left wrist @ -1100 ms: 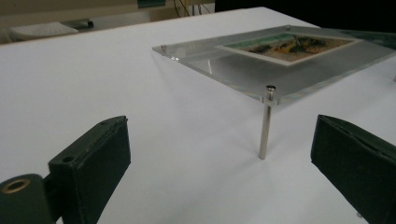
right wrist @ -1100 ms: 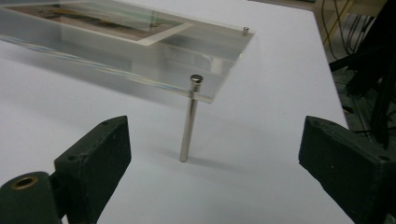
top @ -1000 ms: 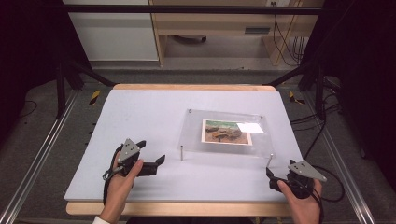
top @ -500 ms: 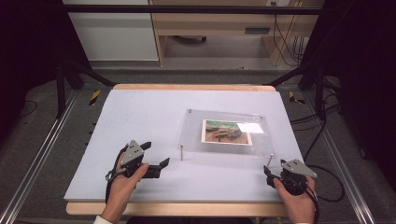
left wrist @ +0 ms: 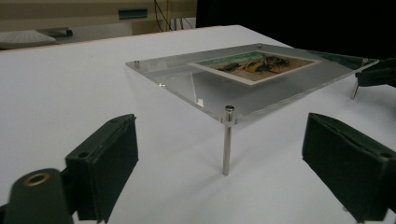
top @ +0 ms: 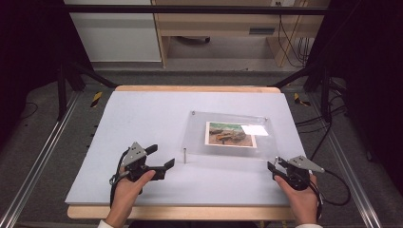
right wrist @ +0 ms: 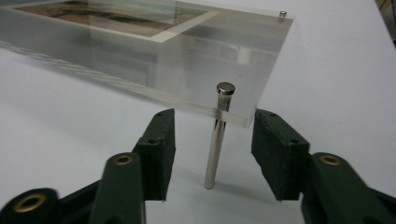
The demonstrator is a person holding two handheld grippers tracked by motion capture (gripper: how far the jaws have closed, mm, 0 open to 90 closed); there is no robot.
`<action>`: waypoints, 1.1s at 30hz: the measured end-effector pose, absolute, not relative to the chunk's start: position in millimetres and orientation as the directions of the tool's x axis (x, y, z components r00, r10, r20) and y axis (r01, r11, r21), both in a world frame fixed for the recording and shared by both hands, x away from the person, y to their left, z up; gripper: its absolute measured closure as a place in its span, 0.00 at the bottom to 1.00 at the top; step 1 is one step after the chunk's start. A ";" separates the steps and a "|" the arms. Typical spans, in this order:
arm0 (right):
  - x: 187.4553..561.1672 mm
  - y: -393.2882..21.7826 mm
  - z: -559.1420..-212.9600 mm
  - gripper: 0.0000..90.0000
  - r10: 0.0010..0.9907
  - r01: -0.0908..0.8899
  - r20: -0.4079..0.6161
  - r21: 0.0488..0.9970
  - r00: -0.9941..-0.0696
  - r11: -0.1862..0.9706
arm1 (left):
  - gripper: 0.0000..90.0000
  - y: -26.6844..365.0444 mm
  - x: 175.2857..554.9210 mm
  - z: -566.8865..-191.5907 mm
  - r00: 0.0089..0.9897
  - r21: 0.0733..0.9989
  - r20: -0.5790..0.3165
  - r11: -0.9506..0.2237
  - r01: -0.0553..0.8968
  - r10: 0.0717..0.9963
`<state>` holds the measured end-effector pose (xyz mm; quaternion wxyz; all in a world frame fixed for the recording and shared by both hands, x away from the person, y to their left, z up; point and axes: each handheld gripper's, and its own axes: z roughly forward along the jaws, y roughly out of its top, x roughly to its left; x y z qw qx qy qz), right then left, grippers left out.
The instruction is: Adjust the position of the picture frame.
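A clear acrylic plate [top: 223, 142] holding a photo [top: 230, 134] stands on thin metal pins on the white table [top: 142, 114]. My left gripper [top: 161, 156] is open, just short of the near-left pin [top: 185, 155], which rises ahead of its jaws [left wrist: 227, 140]. Its jaws have just been closing a little, with nothing between them. My right gripper [top: 274, 163] is at the plate's near-right corner. In the right gripper view its pads [right wrist: 159, 144] flank that corner's pin [right wrist: 215, 144] without touching it. These jaws have just been closing around the pin.
The table's wooden front edge [top: 190, 213] runs just behind both hands. Metal rails [top: 43, 156] flank the table. A cable [top: 335, 190] trails from the right gripper. Bare white surface lies to the left of the plate and behind it.
My right gripper has shifted left and forward to the near-right pin, and its jaws have narrowed around it. The left hand has stayed about where it was.
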<state>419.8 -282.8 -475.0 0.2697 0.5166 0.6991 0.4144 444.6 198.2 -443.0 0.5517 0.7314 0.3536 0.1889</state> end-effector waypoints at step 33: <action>439.3 -303.3 -469.5 0.93 0.903 0.470 0.259 0.880 -0.343 -0.073 | 0.78 137.7 486.3 -465.2 0.680 0.878 -0.141 -0.226 0.421 0.719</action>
